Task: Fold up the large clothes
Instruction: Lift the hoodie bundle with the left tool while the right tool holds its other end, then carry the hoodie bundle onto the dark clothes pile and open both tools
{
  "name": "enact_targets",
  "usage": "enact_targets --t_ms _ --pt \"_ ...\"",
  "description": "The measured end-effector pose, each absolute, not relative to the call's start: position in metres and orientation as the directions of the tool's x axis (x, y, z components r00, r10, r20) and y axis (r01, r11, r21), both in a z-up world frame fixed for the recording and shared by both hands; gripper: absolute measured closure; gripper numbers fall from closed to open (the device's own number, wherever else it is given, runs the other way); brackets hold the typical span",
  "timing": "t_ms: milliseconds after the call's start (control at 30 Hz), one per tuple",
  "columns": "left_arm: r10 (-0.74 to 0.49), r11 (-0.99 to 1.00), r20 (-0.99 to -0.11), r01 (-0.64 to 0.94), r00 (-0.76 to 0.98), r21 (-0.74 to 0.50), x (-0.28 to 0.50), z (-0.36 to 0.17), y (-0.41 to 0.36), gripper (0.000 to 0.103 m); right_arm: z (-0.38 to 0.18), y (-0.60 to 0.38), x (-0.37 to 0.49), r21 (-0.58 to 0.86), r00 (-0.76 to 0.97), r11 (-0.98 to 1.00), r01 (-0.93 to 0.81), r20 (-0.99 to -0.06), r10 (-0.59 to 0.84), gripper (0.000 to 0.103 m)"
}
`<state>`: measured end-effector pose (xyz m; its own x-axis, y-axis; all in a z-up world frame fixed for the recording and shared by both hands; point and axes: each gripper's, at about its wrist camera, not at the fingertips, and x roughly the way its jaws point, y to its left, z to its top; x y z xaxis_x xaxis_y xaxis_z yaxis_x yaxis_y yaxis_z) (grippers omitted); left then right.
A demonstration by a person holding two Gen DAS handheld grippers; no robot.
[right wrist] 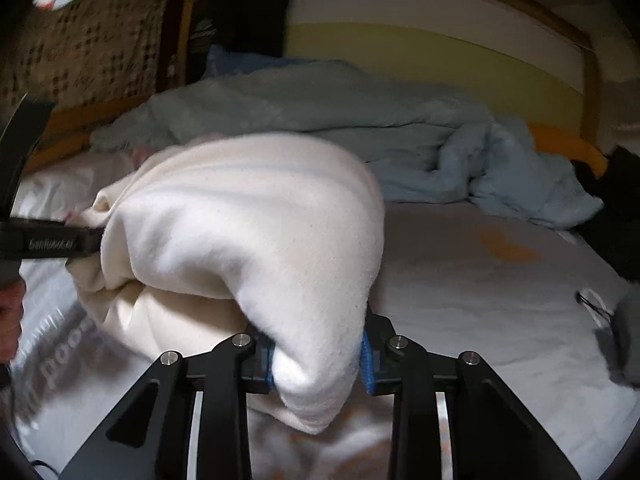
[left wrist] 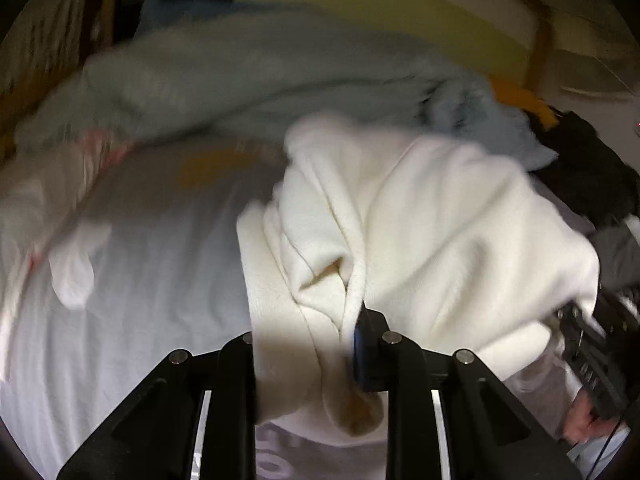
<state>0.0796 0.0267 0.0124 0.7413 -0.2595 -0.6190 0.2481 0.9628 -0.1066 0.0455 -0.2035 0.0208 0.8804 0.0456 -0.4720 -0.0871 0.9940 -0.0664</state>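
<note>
A large cream garment (left wrist: 420, 216) lies bunched on the bed's white sheet (left wrist: 140, 280). In the left wrist view a thick fold of it fills the gap of my left gripper (left wrist: 308, 354). The blue pad of the right-hand finger (left wrist: 360, 354) presses on it, while cloth hides the other pad. In the right wrist view my right gripper (right wrist: 318, 364) is shut on a rounded fold of the same cream garment (right wrist: 248, 224), with a blue pad against each side. The left gripper (right wrist: 52, 242) shows at that view's left edge, buried in the cloth's far end.
A crumpled light blue duvet (right wrist: 360, 120) lies across the far side of the bed. Dark clothing (left wrist: 588, 168) sits at the right end, by the wooden bed frame (right wrist: 592, 80). A person's hand (right wrist: 10, 320) is at the left edge. A grey item (right wrist: 628, 340) lies at the right.
</note>
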Motion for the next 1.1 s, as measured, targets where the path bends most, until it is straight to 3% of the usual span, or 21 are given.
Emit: enact_targets --t_ms 133,300,567,700,800,867,933,1000,1067,1100 --pt "-0.308 0.946 -0.563 0.312 0.767 -0.091 0.055 0.039 -0.004 0.081 0.045 -0.217 0.008 -0.21 0.933 0.977 -0.039 -0.358 -0.04 0.074" --pt "-0.391 0.916 -0.539 0.372 0.746 -0.15 0.042 0.054 -0.057 0.082 0.074 -0.268 -0.013 -0.156 0.913 0.987 0.029 -0.399 -0.09 0.075" --pt "-0.498 0.853 -0.44 0.514 0.747 -0.094 0.031 0.103 -0.167 0.082 0.13 -0.349 -0.059 -0.214 0.941 0.959 0.188 -0.241 -0.238 0.076" --pt "-0.578 0.809 -0.342 0.576 0.741 -0.119 0.036 0.137 -0.235 0.082 0.175 -0.406 -0.072 -0.23 0.941 0.932 0.281 -0.124 -0.315 0.076" --pt "-0.654 0.756 -0.219 0.623 0.724 -0.198 0.057 0.158 -0.296 0.082 0.198 -0.457 -0.074 -0.249 0.909 0.884 0.396 -0.029 -0.415 0.076" --pt "-0.712 0.695 -0.12 0.67 0.692 -0.262 0.069 0.16 -0.335 0.082 0.204 -0.492 -0.078 -0.25 0.867 0.835 0.49 0.035 -0.498 0.076" --pt "-0.763 0.64 -0.092 0.728 0.639 -0.247 0.074 0.147 -0.39 0.081 0.2 -0.535 -0.089 -0.233 0.807 0.776 0.586 0.077 -0.585 0.075" --pt "-0.79 0.612 -0.185 0.742 0.584 -0.272 0.081 0.116 -0.436 0.081 0.178 -0.577 -0.094 -0.232 0.742 0.719 0.655 0.02 -0.67 0.074" --pt "-0.785 0.613 -0.327 0.735 0.526 -0.29 0.087 0.069 -0.481 0.081 0.139 -0.623 -0.095 -0.239 0.682 0.696 0.677 -0.152 -0.715 0.074" --pt "-0.75 0.638 -0.404 0.734 0.524 -0.234 0.084 0.041 -0.505 0.081 0.113 -0.647 -0.095 -0.236 0.634 0.69 0.685 -0.274 -0.723 0.074"
